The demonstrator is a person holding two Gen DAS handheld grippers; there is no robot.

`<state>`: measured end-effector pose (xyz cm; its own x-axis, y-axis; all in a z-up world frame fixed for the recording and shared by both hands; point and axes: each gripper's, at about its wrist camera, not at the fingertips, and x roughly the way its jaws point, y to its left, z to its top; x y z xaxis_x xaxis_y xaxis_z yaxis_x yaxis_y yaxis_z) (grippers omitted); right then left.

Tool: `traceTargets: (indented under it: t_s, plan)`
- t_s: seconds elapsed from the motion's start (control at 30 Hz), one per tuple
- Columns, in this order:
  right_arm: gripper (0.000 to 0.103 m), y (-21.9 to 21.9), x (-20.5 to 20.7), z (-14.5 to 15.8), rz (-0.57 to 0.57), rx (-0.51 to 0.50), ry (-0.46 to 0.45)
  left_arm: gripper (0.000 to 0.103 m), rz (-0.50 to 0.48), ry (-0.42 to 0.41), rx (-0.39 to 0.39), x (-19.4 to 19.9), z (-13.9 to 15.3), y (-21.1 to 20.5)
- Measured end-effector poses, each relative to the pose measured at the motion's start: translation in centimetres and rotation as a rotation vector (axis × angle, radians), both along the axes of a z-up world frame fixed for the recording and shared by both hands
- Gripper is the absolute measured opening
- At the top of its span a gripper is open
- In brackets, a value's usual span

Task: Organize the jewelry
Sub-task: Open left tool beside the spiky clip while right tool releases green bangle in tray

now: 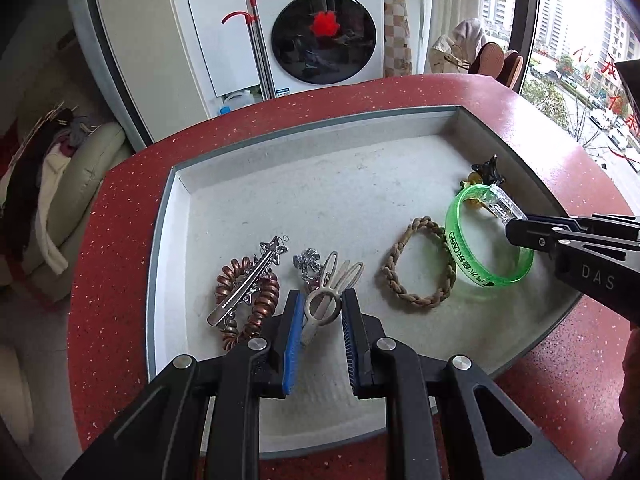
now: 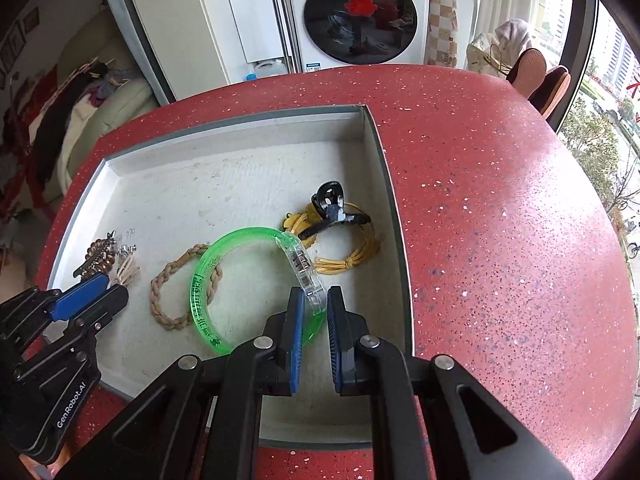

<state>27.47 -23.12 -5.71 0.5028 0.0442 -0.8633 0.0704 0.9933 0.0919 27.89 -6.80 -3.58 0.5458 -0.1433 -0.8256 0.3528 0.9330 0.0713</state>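
In the tray [image 1: 176, 184] on the red table [image 2: 500, 200], the left gripper [image 1: 318, 312] pinches a beige clip [image 1: 324, 300] at 6 o'clock, beside a silver clip [image 1: 248, 284] on a coil tie [image 1: 260, 304]. The right gripper [image 2: 312, 304] clamps the green bangle [image 2: 208, 280] at its clear clasp; a braid [image 2: 172, 300] lies at 9 o'clock of it, a black claw [image 2: 332, 208] and yellow cord [image 2: 348, 256] at 1 o'clock.

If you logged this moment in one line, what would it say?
left gripper: shut on beige clip | right gripper: shut on green bangle | both in tray
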Motion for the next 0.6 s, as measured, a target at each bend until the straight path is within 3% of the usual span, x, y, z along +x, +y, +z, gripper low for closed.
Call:
traceTargets:
  t_s: [0.17,0.23,0.3,0.6]
  plan:
    - [0.016,0.0,-0.2,0.0,0.005,0.009,-0.003,0.038,0.008,-0.009,0.015,-0.3,-0.4,0.3]
    - [0.025,-0.1,-0.3,0.0,0.001,0.028,-0.002,0.038,0.012,-0.007,0.012,-0.4,-0.4,0.5]
    - [0.048,-0.2,-0.6,0.3,-0.004,0.045,-0.014,0.038,0.016,-0.011,0.008,-0.5,-0.4,0.7]
    - [0.064,-0.1,-2.5,2.7,-0.011,0.124,-0.104,0.039,0.017,-0.048,-0.013,-1.4,0.8,0.7]
